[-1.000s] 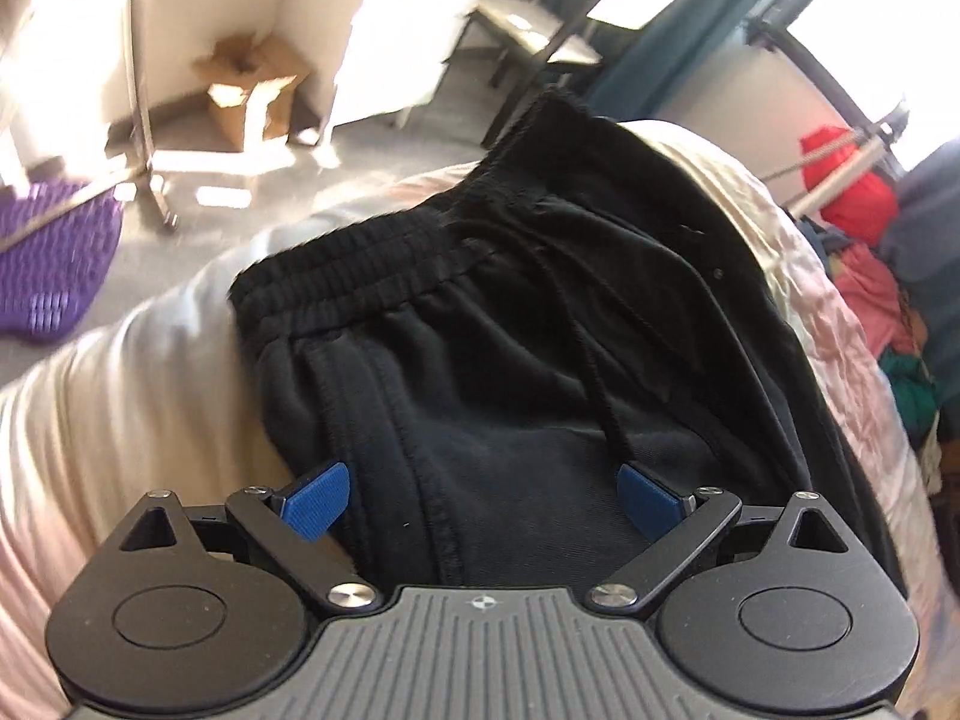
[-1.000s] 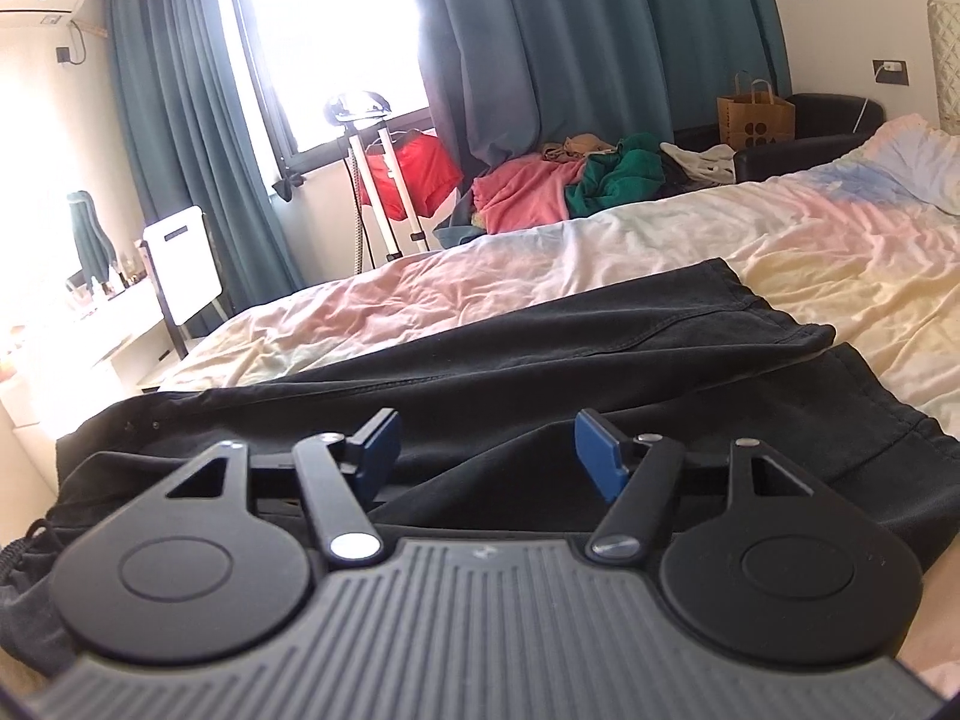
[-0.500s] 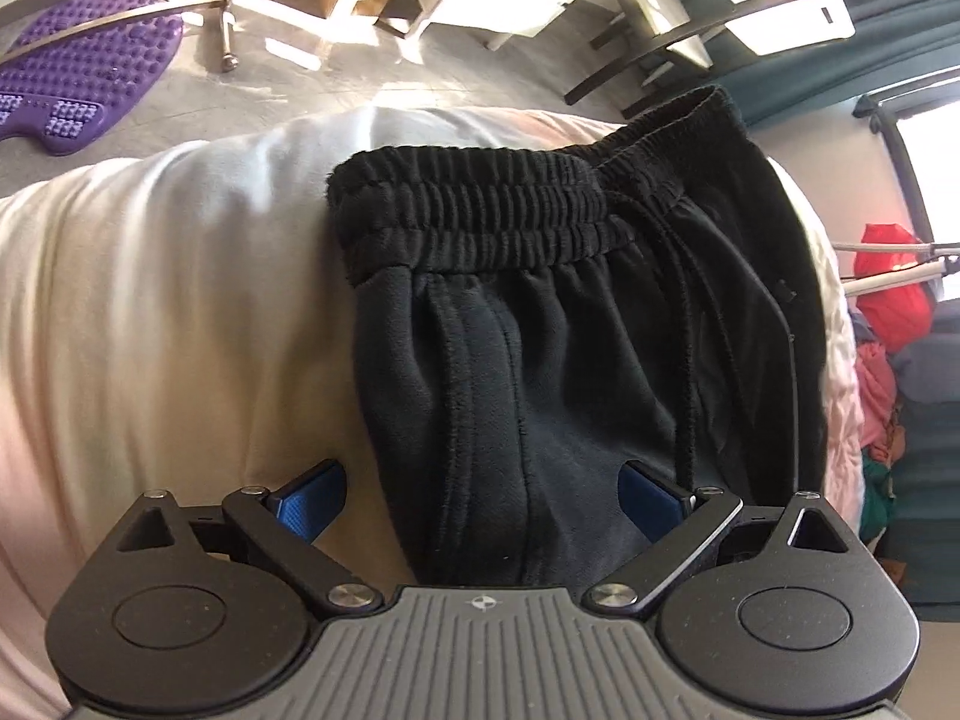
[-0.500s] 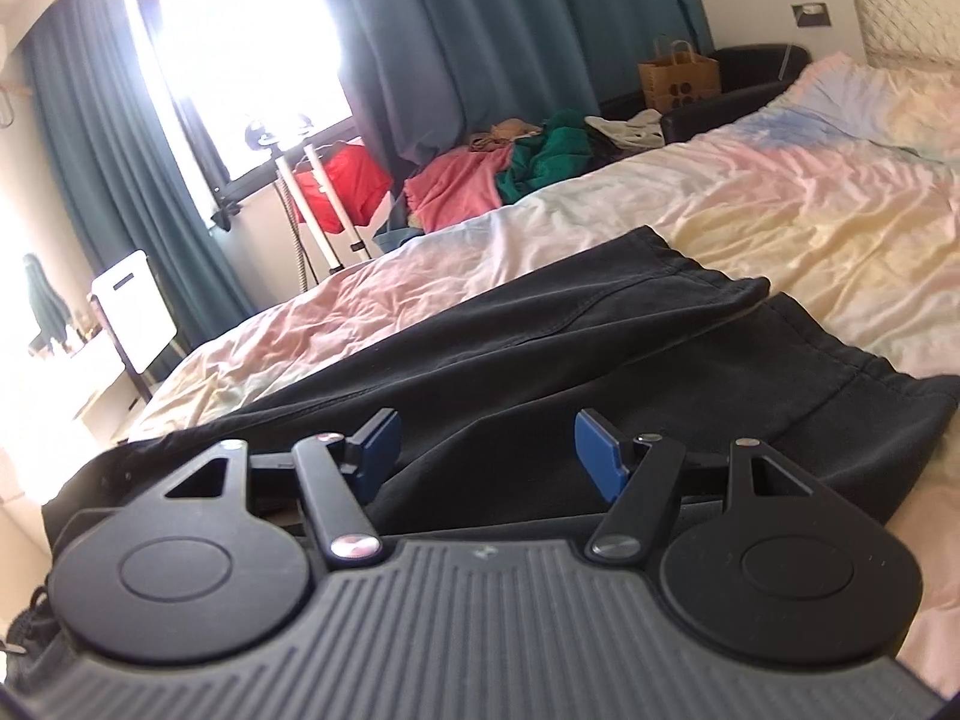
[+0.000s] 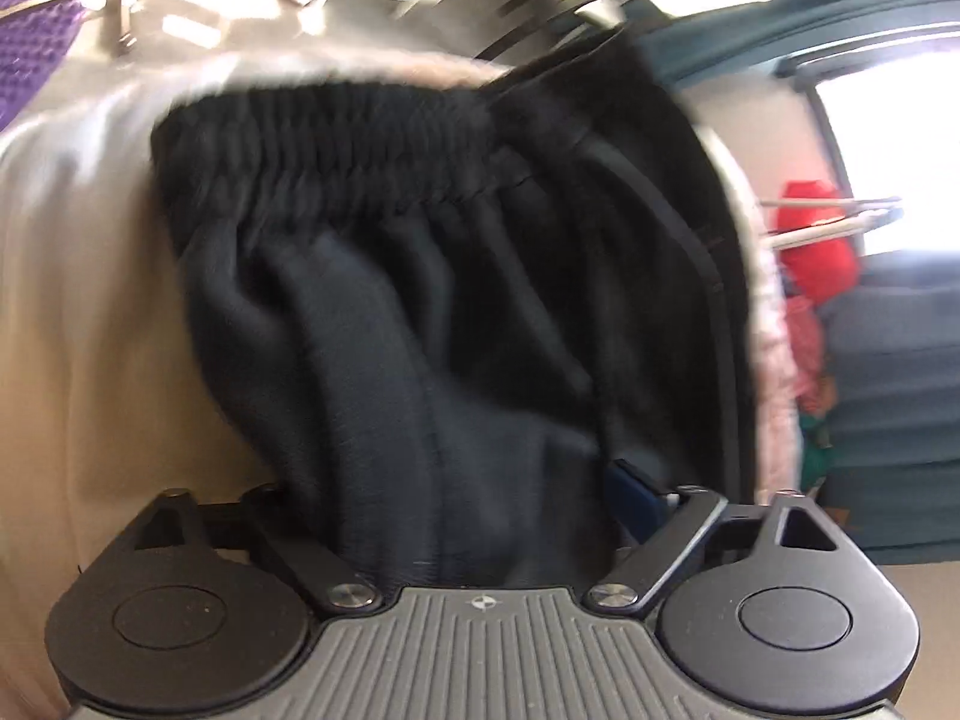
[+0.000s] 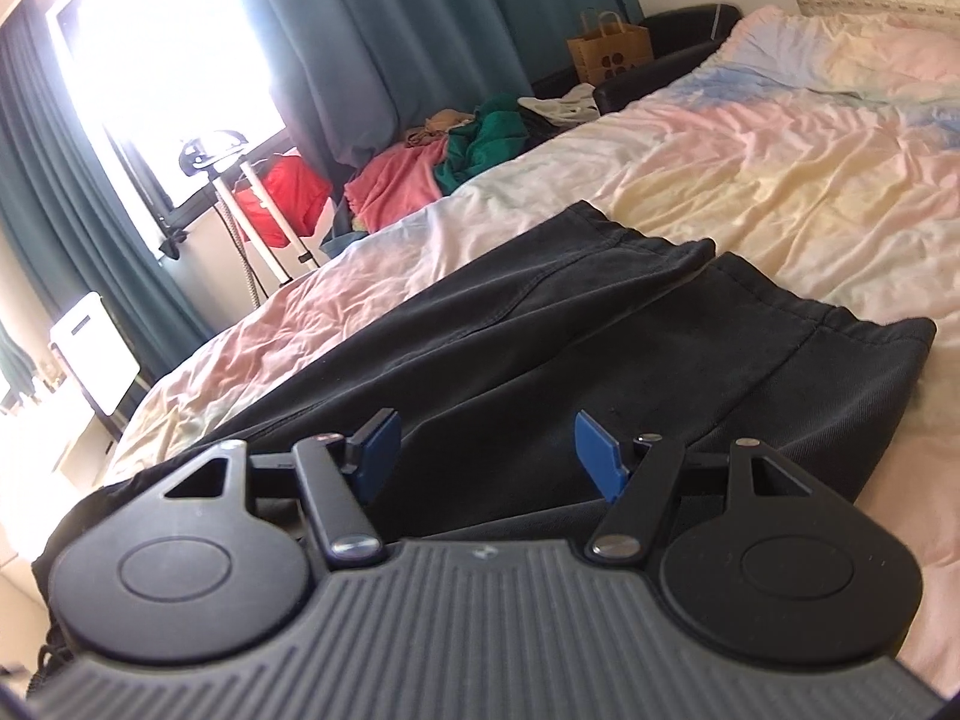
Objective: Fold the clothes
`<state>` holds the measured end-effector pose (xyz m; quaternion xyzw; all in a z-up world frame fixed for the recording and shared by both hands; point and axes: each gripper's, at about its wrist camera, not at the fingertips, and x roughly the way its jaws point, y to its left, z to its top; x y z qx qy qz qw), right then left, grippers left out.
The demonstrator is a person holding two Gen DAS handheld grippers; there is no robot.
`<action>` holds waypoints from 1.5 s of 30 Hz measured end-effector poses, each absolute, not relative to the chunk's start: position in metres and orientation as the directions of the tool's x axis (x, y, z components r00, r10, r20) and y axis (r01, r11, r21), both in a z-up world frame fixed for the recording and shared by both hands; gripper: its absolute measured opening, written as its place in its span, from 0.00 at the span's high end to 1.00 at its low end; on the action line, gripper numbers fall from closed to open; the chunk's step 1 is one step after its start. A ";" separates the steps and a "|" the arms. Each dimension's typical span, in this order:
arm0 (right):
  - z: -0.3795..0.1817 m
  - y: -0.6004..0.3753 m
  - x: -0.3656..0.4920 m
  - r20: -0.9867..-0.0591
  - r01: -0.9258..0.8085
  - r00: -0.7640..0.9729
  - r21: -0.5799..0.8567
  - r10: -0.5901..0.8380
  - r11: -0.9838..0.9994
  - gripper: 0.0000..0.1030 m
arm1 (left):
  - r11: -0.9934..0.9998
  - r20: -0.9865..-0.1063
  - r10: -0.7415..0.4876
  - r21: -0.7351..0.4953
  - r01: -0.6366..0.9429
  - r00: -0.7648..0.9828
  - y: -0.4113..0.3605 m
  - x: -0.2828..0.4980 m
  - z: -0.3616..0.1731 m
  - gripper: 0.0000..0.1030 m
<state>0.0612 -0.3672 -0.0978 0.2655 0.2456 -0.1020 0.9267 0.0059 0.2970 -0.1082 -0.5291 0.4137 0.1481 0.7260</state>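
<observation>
Two views, left wrist first: my left gripper [image 5: 474,480] is pushed into the black pants [image 5: 432,300], a thick bunch of cloth filling the space between the fingers. Only the right blue pad [image 5: 636,489] peeks out; the left one is buried, so I cannot tell whether the jaws have bitten down or merely sit around the fabric. The ribbed waistband [image 5: 336,150] lies beyond, near the edge of the bed [image 5: 78,300], and a drawstring [image 5: 690,252] trails along the right side. This view is blurred. Past the bed I see a purple mat [image 5: 30,36] on the floor and something red [image 5: 816,240] by the window. From the right wrist, my right gripper [image 6: 486,450] has its jaws wide apart with nothing between the blue pads [image 6: 594,450], low over the pants [image 6: 570,330]. Both legs stretch away across the pastel sheet [image 6: 780,150], their hems side by side. Beyond the bed lie heaped clothes [image 6: 444,162], a paper bag [image 6: 609,51] and teal curtains [image 6: 390,18].
</observation>
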 end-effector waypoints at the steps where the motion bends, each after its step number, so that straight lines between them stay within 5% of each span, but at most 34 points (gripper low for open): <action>1: -0.099 -0.369 0.062 -0.516 0.325 0.854 0.448 -0.056 0.833 0.35 | 0.378 -0.756 -0.215 -0.648 -0.661 0.618 0.297 0.006 -0.110 0.17; 5: -0.105 -0.373 0.064 -0.538 0.347 0.841 0.463 -0.053 0.816 0.35 | 0.355 -0.702 -0.204 -0.702 -0.617 0.682 0.297 0.005 -0.103 0.24; 10: -0.105 -0.373 0.065 -0.538 0.354 0.842 0.475 -0.053 0.806 0.35 | 0.292 -0.442 -0.256 -0.883 -0.367 0.860 0.293 -0.007 -0.083 0.26; 12: -0.105 -0.374 0.065 -0.537 0.354 0.842 0.476 -0.053 0.805 0.35 | 0.289 -0.407 -0.262 -0.898 -0.331 0.875 0.288 -0.009 -0.078 0.23; 16: -0.107 -0.377 0.065 -0.543 0.366 0.838 0.489 -0.052 0.792 0.35 | 0.377 -0.626 -0.229 -0.763 -0.525 0.745 0.277 0.002 -0.083 0.26; 19: -0.109 -0.380 0.065 -0.549 0.378 0.834 0.501 -0.052 0.778 0.35 | 0.345 -0.679 -0.241 -0.728 -0.593 0.694 0.275 0.003 -0.092 0.34; 36: -0.124 -0.470 0.028 -0.546 0.561 0.814 0.651 -0.198 0.511 0.35 | 0.341 -0.659 -0.199 -0.741 -0.579 0.725 0.280 -0.022 -0.073 0.74; 40: -0.138 -0.505 0.005 -0.580 0.673 0.740 0.639 -0.342 0.372 0.34 | 0.329 -0.650 -0.193 -0.748 -0.576 0.735 0.283 -0.029 -0.073 0.78; 45: -0.171 -0.530 -0.001 -0.654 0.727 0.685 0.639 -0.321 0.251 0.33 | 0.261 -0.625 -0.209 -0.776 -0.574 0.752 0.292 -0.041 -0.083 0.80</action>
